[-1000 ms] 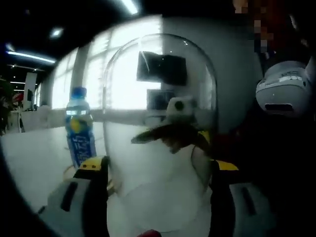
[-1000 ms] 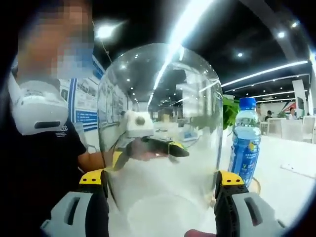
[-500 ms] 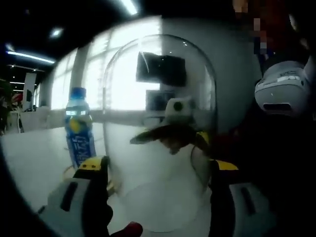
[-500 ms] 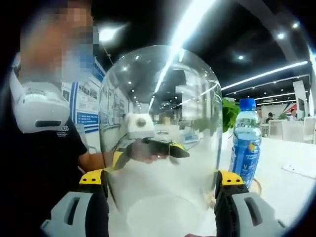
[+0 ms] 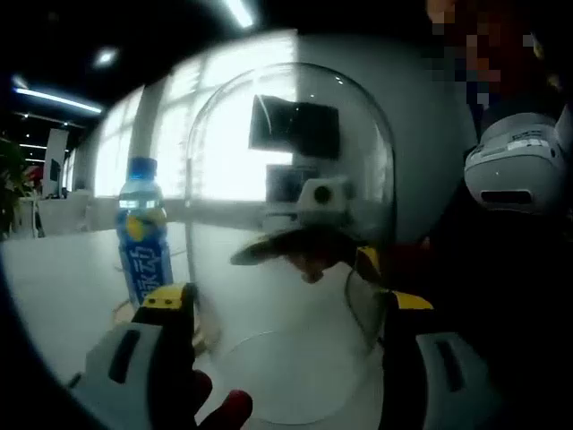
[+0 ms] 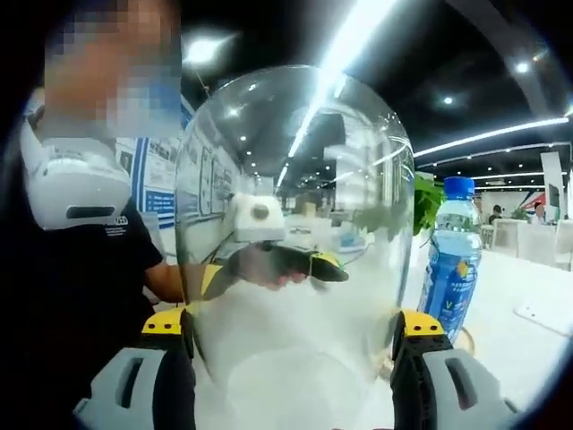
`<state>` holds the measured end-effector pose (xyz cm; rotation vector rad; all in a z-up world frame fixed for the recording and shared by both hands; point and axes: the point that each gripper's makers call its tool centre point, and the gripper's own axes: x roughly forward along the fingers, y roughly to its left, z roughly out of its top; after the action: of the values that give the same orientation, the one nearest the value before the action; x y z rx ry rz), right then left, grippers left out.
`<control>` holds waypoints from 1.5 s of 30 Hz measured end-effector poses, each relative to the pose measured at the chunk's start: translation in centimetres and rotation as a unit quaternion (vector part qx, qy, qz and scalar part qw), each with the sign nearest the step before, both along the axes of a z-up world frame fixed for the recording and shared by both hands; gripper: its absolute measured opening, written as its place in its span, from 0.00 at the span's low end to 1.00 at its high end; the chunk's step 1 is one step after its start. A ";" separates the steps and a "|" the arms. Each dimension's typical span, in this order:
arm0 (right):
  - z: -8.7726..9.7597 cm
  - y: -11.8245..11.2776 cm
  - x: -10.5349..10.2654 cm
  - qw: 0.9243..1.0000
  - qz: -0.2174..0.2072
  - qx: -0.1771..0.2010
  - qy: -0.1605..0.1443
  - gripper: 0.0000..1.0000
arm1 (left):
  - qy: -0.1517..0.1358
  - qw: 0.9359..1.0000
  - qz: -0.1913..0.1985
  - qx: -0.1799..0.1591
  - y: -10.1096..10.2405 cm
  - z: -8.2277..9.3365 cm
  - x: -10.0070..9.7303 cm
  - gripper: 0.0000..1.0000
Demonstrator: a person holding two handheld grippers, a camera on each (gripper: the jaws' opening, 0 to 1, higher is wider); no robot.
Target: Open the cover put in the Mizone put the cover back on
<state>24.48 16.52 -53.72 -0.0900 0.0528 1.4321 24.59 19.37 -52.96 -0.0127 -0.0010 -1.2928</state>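
Observation:
A clear glass dome cover is held off the white table between both grippers. My left gripper has its yellow-tipped jaws pressed on the dome's two sides, and my right gripper clamps it the same way from the opposite side. Each gripper shows through the glass in the other's view, the right gripper and the left gripper. The blue Mizone bottle stands upright beside the dome on a tan round base, apart from the glass.
A person in a dark shirt stands close behind the dome, with a white device on the chest. The white table stretches past the bottle. A green plant stands farther back.
The dome looks slightly larger and higher in the right gripper view. Something red has come up at the bottom of the left gripper view. The bottle has stayed put.

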 end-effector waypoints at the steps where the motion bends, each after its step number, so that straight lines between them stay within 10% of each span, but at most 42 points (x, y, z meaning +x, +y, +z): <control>1: 0.0 0.0 0.0 1.000 0.000 -0.001 0.000 0.86 | -0.005 1.000 0.000 0.001 0.0 0.0 0.0 0.74; 45: -0.1 0.7 0.5 0.999 0.047 0.023 -0.001 0.90 | 0.012 0.999 -0.039 0.009 -2.6 -0.3 1.1 0.86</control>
<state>25.02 17.19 -53.84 -0.0573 0.0148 1.5269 25.73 16.74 -53.29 -0.0119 0.0320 -1.3708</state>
